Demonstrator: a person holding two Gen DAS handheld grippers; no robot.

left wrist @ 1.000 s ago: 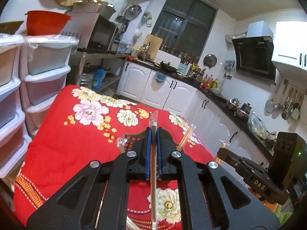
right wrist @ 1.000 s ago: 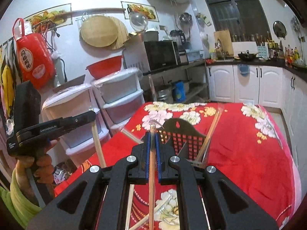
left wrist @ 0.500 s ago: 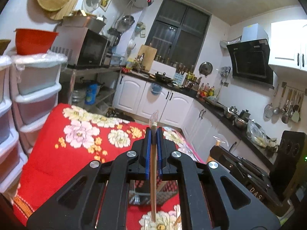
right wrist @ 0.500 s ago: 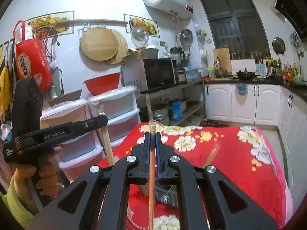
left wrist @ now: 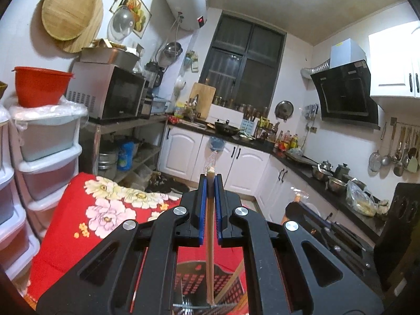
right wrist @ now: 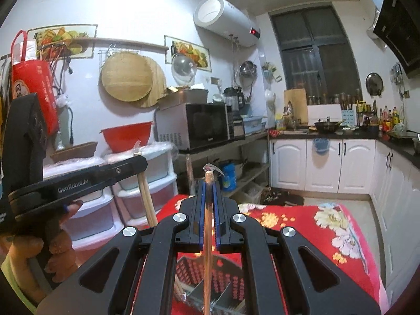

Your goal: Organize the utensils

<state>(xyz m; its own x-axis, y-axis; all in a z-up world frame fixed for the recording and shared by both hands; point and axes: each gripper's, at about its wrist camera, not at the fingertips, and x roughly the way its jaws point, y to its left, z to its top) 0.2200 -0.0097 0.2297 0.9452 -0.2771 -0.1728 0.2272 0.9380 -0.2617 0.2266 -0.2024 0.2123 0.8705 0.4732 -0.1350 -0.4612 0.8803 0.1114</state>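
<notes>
Both shut: left gripper clamped wrapped chopsticks, right gripper clamped chopstick pr, upright over black basket.

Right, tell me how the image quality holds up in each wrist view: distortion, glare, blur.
Left wrist view: strong fisheye bending with dark corners, the white cabinet blown out by glare, the chopsticks in the left gripper soft. Right wrist view: the same bending, even indoor light, the chopstick in the right gripper blurred up close.
</notes>
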